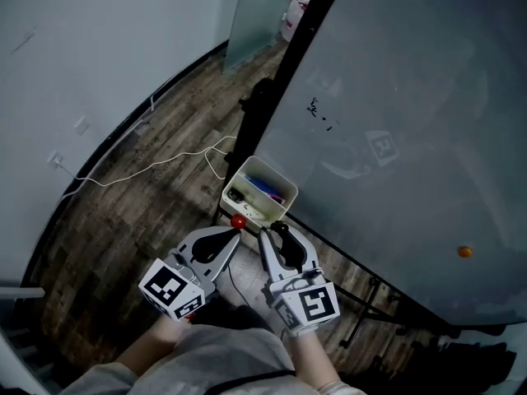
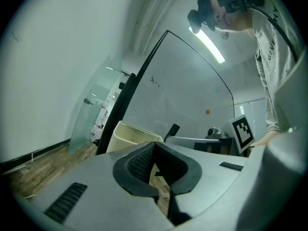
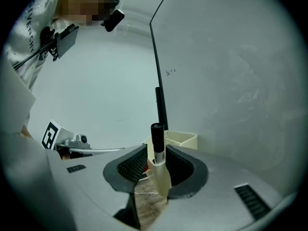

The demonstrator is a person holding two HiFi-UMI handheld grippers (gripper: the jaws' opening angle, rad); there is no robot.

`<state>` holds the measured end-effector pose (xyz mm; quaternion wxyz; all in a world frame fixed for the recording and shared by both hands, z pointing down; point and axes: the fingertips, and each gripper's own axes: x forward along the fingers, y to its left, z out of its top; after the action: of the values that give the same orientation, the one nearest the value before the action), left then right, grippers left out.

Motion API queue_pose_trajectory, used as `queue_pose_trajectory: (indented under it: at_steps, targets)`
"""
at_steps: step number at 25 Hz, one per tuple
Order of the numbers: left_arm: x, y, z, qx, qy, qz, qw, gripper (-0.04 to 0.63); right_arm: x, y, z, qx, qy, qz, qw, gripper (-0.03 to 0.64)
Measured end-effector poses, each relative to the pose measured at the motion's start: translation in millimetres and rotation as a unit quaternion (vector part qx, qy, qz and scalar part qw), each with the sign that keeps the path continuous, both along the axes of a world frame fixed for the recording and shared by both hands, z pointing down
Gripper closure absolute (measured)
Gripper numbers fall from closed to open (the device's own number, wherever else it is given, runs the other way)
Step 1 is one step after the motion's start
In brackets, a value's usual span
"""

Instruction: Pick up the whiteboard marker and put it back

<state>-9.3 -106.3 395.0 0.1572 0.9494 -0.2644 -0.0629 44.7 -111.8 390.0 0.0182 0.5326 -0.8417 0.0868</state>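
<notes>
A whiteboard marker with a white body and a black cap stands upright between the jaws of my right gripper. The jaws are open; the marker leans on the right pad and there is a slim gap to the left pad. In the head view the right gripper points at the near rim of a cream bin that hangs on the whiteboard's frame, with several pens inside. My left gripper is beside it, shut with nothing between its pads. A small red thing shows at its tip.
The large whiteboard fills the right side, with faint scribbles and an orange magnet. Its black stand legs spread over the wooden floor. A white cable trails across the floor by the curved wall. A frosted glass panel leans at the back.
</notes>
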Motion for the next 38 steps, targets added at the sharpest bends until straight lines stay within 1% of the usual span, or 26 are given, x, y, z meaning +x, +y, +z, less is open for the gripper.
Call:
queue_pose_trajectory:
  at_steps: [2,7,9,13,18,23,25,32,38]
  targets:
    - [0,0,3,-0.003,0.003,-0.001,1.0000,0.580,1,-1,0,0.001,-0.001,0.001,1.000,0.497]
    - [1,0,6,-0.005,-0.005,-0.006,1.0000,0.580,1,-2,-1,0.010,-0.010,-0.008,1.000,0.499]
    - [0,-1,6,-0.005,-0.006,-0.009,0.9999,0.580,1,-2,0,0.008,0.000,-0.010,1.000,0.499]
    - [-2,-4,3,-0.006,-0.004,-0.015,0.9999,0.580,-4,-3,-6,0.026,0.023,-0.027,0.999,0.500]
    - [-2,-8,-2,-0.014,0.015,-0.025,0.9995,0.580,-9,-7,-10,0.031,0.039,-0.043,0.998,0.508]
    - [0,-8,2,-0.015,0.009,-0.026,0.9995,0.580,-7,-7,-7,0.039,0.079,-0.040,0.995,0.514]
    - [-1,-8,5,-0.019,0.008,-0.027,0.9994,0.580,-7,-6,-5,0.041,0.088,-0.042,0.994,0.515]
    - [2,-9,9,-0.023,0.007,-0.030,0.9993,0.580,-5,-8,-4,0.041,0.083,-0.042,0.995,0.535]
    - [3,-7,9,-0.021,0.003,-0.034,0.9992,0.580,-5,-8,-5,0.045,0.084,-0.050,0.994,0.540]
